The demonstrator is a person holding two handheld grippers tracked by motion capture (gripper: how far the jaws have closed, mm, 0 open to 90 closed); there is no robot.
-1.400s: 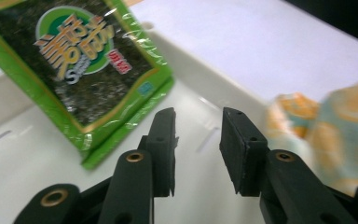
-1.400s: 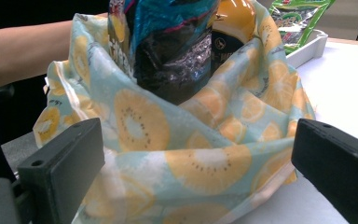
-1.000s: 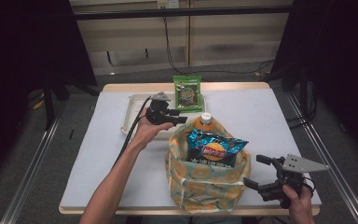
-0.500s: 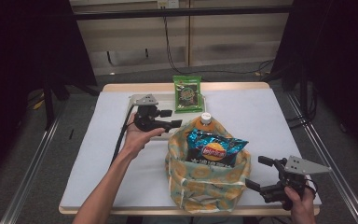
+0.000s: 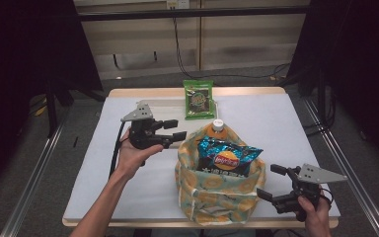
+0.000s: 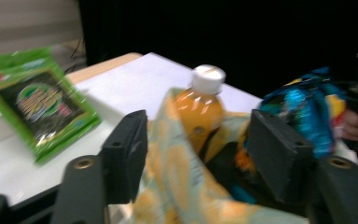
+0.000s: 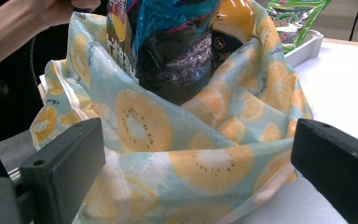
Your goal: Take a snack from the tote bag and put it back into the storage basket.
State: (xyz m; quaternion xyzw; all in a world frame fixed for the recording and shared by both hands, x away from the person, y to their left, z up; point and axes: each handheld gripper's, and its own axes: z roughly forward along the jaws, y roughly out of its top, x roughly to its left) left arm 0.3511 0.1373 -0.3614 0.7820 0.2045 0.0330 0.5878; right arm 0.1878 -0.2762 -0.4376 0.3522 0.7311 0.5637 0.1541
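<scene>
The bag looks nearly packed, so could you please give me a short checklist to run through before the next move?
1. Left gripper open and empty: ok, jaws apart with nothing between them.
2. Right gripper open and empty: ok, jaws wide beside the bag.
3. Bag upright on the table: ok.
4. Chips and bottle in the bag: ok, both stick out of its top.
5. Green packet reachable: ok, it lies flat at the table's far edge, nothing on it.
6. Room left in the bag for the packet: cannot tell, the chips cover the opening.
</scene>
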